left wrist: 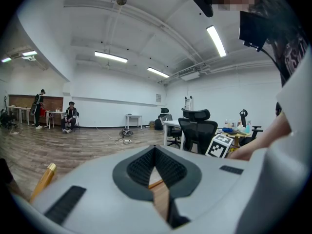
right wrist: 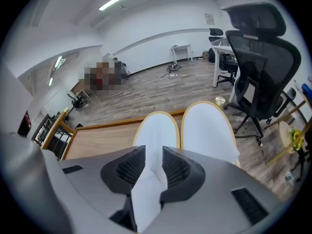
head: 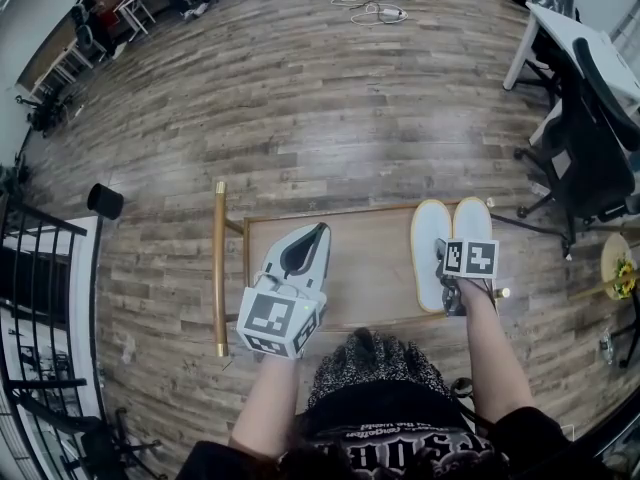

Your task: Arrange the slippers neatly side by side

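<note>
Pair sits at the right end of the table (head: pixel 370 268), toes pointing away from me. The inner slipper (right wrist: pixel 158 128) and outer slipper (right wrist: pixel 207 128) lie parallel, their edges touching or nearly so.

My right hand-held gripper (right wrist: pixel 154 155) is tilted down over the inner slipper's heel end. Its jaws stand apart with a fold of white cloth in the gap, and I read that as not clamped. My left hand-held gripper (head: pixel 318 236) hovers over bare wood with its tips together, holding nothing.

Handling, my guess: thin white cloth with yellow piping, so very light, soft and floppy. A pinch would crumple the cloth, not lift the whole slipper flat. The best hold is probably the piped sole rim at the heel. On smooth wood a nudge may also slide it straight.
</note>
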